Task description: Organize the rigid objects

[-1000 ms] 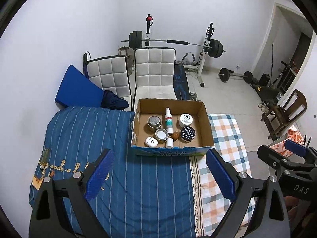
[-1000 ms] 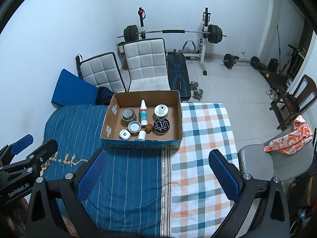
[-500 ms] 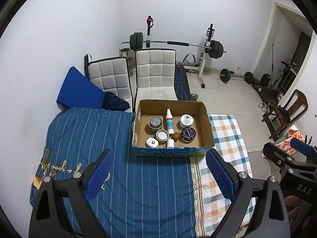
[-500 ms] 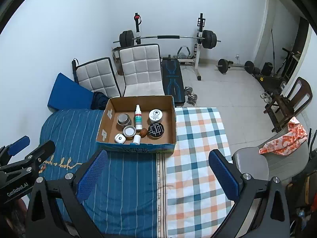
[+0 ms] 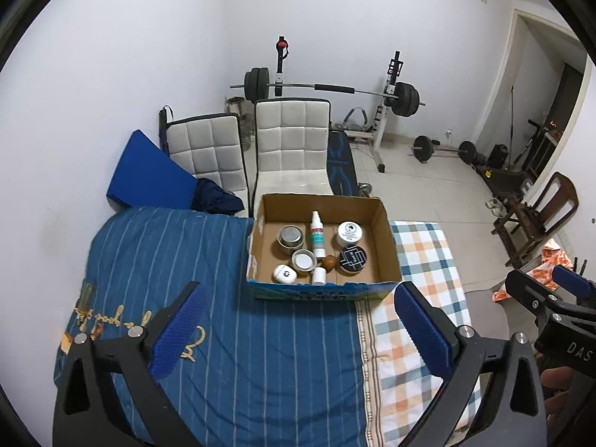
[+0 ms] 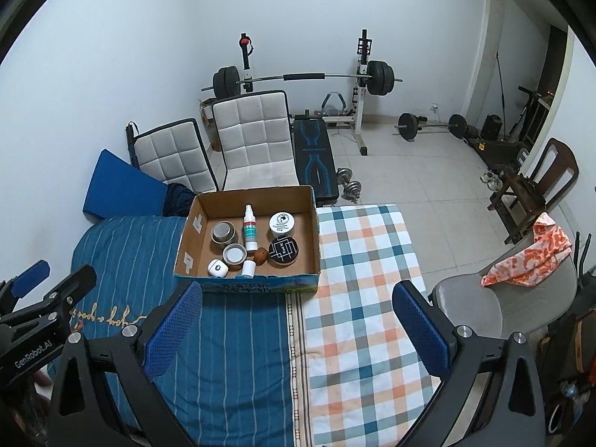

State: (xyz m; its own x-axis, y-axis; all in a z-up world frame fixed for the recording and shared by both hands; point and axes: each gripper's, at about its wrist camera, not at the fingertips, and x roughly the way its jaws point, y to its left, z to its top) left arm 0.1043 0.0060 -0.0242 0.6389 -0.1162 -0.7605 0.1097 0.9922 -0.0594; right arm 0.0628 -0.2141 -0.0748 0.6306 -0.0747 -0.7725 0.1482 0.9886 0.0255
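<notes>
hovering over the bed, both tools empty: left gripper [image 5: 298, 331] spread wide, jaws just been opening with nothing between them; right gripper [image 6: 296, 326] wide too. task items sit packed in the cardboard box [image 6: 314, 223] on the blue striped cover [image 5: 231, 354]: spray bottle [image 6: 249, 228] upright, white jar [image 6: 282, 222], black tin [image 6: 284, 250], brown ball [image 6: 261, 256] touching that tin. likely risks: a finger clips the tall bottle and topples it onto its neighbours; ball rolls off once nudged; soft bedding lets the box tip.
</notes>
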